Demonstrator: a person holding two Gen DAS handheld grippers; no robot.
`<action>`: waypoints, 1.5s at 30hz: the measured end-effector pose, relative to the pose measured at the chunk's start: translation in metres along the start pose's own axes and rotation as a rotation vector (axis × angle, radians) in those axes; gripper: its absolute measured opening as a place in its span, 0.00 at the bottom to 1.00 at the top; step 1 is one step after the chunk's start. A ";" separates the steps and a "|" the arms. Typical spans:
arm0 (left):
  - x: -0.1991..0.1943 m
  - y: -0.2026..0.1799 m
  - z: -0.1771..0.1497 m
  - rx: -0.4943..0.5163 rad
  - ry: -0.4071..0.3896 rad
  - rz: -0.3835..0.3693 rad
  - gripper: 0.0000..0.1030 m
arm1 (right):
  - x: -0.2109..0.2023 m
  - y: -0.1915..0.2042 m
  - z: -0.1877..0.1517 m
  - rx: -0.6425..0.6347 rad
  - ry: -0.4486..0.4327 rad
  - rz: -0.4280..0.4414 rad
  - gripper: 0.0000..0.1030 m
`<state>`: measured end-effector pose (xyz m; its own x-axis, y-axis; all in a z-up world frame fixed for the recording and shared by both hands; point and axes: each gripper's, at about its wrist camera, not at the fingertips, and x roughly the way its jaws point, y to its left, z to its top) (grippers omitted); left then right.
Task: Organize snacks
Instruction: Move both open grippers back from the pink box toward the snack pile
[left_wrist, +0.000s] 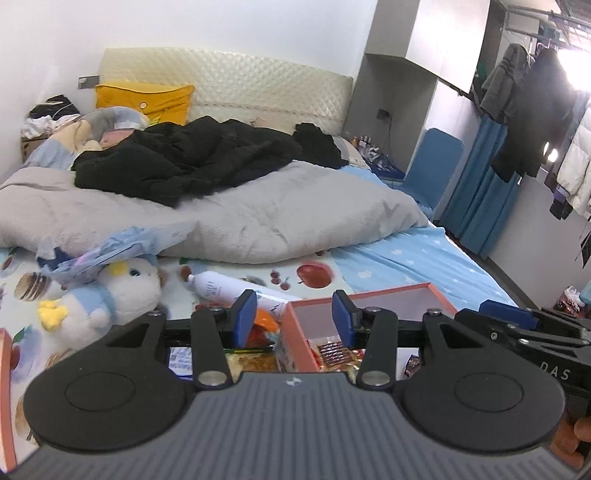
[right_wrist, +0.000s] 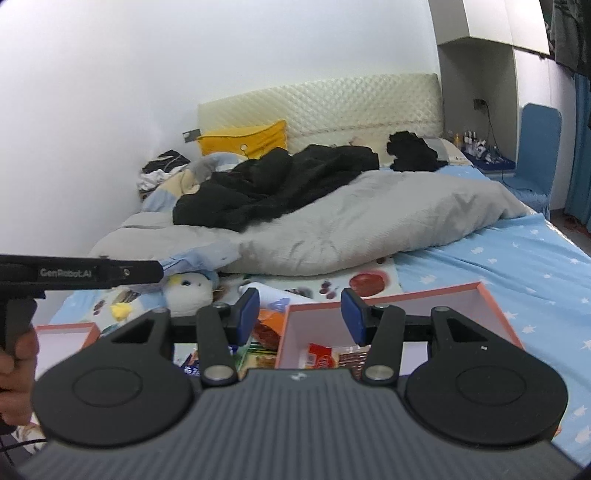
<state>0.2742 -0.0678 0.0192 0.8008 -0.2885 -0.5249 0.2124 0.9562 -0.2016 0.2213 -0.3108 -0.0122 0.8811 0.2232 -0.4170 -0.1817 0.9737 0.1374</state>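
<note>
**Snacks wait below two open claws**

Snacks are the story here: a loose heap of packets (left_wrist: 255, 354) lies on the bed just under the left claw (left_wrist: 294, 319), pads spread wide, nothing between them. Right of that heap, and straight beneath the claw's right pad, sits the pink-walled box (left_wrist: 369, 297), with a few wrapped snacks (left_wrist: 334, 352) already down on its floor. Over to the right claw (right_wrist: 300, 317) — also parted, also empty — hovering above the same box (right_wrist: 406, 291), where a red-and-orange packet (right_wrist: 323, 358) shows at the near end. Left of this claw an orange-red bag (right_wrist: 267, 326) pokes up from the loose pile.

Handling call: these look like light, crinkly film packets, soft and slippery, contents likely brittle. Best bet is a pinch on a sealed edge or flat across the middle, gently, so nothing gets crushed or squirts out.

Beyond both claws, a plush duck (left_wrist: 110, 291) and a white bottle (left_wrist: 218, 286) lie on the fruit-print mat (left_wrist: 314, 275).
</note>
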 end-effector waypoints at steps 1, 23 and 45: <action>-0.004 0.003 -0.003 -0.002 -0.002 0.001 0.49 | -0.002 0.004 -0.003 0.001 -0.004 0.008 0.50; -0.051 0.060 -0.087 -0.055 0.000 0.038 0.50 | -0.019 0.074 -0.079 0.000 0.020 0.000 0.50; -0.048 0.104 -0.169 -0.132 0.157 0.086 0.60 | -0.017 0.129 -0.162 -0.080 0.142 -0.016 0.50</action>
<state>0.1632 0.0372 -0.1167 0.7139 -0.2206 -0.6646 0.0637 0.9656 -0.2521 0.1121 -0.1816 -0.1328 0.8146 0.2063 -0.5421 -0.2072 0.9764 0.0603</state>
